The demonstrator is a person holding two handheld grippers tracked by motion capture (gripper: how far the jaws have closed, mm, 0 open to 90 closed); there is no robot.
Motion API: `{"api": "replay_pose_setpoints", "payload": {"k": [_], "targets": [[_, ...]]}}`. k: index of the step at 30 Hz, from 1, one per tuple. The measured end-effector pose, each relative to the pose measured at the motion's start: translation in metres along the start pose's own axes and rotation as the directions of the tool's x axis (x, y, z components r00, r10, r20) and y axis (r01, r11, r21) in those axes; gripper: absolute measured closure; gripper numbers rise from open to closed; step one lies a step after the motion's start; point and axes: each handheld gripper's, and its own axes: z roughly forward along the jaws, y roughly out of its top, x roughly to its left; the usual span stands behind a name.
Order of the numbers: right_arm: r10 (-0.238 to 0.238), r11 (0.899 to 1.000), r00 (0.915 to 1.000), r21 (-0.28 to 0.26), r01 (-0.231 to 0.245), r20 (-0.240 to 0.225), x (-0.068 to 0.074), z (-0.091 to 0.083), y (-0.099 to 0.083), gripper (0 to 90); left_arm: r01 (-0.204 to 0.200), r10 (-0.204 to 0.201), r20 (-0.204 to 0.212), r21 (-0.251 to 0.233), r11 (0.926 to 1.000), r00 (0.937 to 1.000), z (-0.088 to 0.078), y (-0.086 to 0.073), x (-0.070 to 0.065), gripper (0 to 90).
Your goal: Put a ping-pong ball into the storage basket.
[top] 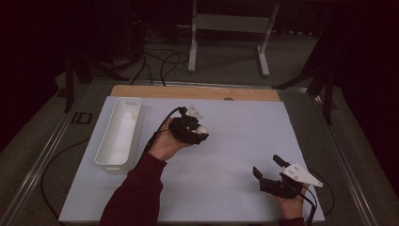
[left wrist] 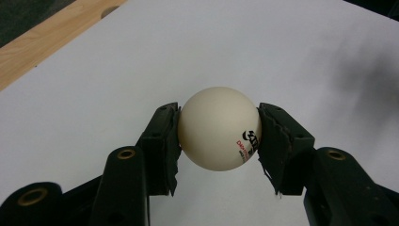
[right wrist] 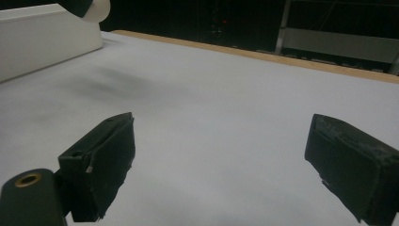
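A white table-tennis ball with black and red print sits between the two black pads of my left gripper, which is shut on it above the white mat. From above, that gripper hangs over the mat's middle with the ball at its tip. My right gripper rests near the mat's front right corner, jaws wide apart. Its own view shows the right gripper open, with only bare mat between its pads.
A long white bin stands along the mat's left side; its wall is at the upper left of the right gripper view. A wooden strip borders the mat's far edge. Cables and a metal stand lie beyond the table.
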Motion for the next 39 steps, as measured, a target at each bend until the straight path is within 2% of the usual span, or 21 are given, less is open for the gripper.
{"api": "replay_pose_setpoints", "payload": {"k": [39], "targets": [[-0.001,1.0,1.0,0.004,0.001,0.0,0.0,0.0,0.0,8.8,0.011,-0.012,-0.027,-0.013,0.9998,0.9996,-0.023,-0.01,0.011,51.5]]}}
